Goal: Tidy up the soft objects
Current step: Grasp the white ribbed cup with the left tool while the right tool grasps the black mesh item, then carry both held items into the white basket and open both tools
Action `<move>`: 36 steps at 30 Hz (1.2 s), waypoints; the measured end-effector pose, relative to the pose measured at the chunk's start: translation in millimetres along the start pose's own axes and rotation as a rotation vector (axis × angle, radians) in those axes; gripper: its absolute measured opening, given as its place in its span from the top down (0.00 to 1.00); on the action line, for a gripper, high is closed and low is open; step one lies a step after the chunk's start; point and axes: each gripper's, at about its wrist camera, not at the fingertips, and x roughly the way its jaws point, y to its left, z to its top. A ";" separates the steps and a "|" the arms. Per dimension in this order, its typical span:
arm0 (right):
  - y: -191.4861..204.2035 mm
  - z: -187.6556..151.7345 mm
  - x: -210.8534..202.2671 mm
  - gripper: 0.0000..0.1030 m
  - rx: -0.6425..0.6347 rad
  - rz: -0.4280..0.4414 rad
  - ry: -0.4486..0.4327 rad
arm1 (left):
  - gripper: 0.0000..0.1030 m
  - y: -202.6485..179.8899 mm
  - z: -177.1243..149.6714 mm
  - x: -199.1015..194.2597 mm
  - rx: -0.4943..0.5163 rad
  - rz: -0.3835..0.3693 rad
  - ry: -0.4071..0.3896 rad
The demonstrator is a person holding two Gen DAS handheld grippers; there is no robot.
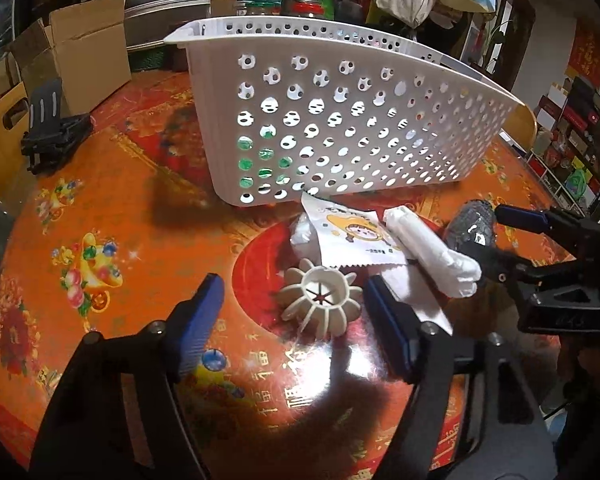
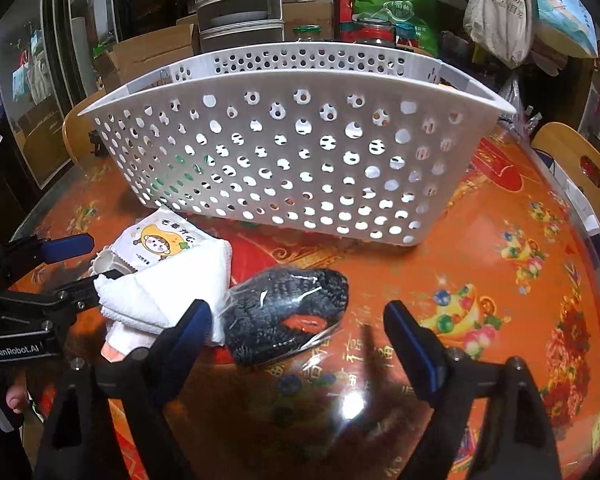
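A white perforated basket (image 1: 340, 128) stands on the table; it also shows in the right wrist view (image 2: 300, 152). In front of it lie a cream flower-shaped plastic mould (image 1: 320, 300), a white cartoon-printed packet (image 1: 352, 232) (image 2: 160, 244), a folded white towel (image 1: 432, 256) (image 2: 160, 292) and a dark knitted item in clear wrap (image 1: 472, 228) (image 2: 284, 312). My left gripper (image 1: 292, 308) is open, its fingers either side of the mould. My right gripper (image 2: 300, 332) is open, just in front of the dark knitted item.
The round table has a glossy orange and red patterned cloth (image 1: 100, 240). A black holder (image 1: 52, 128) sits at the far left. Cardboard boxes (image 1: 88, 48), stacked containers, jars and bags crowd the back. Wooden chair backs (image 2: 580, 160) stand at the table's edge.
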 end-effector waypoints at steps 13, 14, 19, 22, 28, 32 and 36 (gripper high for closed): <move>0.7 -3.2 4.5 0.42 -0.006 0.001 0.009 | 0.59 -13.1 -2.8 -2.9 0.038 -0.023 -0.007; 0.5 -4.0 4.0 0.42 -0.005 -0.001 0.007 | 0.59 -13.0 -3.6 -4.3 0.039 -0.022 -0.010; -3.1 -5.4 -3.0 0.43 0.002 -0.007 -0.011 | 0.59 -9.1 -5.0 -14.6 0.037 -0.019 -0.033; -4.3 -4.6 -11.5 0.43 0.003 -0.007 -0.028 | 0.59 -7.2 -5.5 -22.2 0.038 -0.015 -0.047; -6.8 -3.5 -31.7 0.43 -0.001 -0.025 -0.069 | 0.59 -2.1 -5.4 -41.9 0.037 0.001 -0.083; -8.4 -0.7 -48.3 0.43 -0.003 -0.040 -0.103 | 0.59 -0.9 -1.8 -56.3 0.040 0.010 -0.110; -8.4 4.3 -63.0 0.43 -0.007 -0.050 -0.129 | 0.59 -1.3 2.4 -73.3 0.043 0.013 -0.140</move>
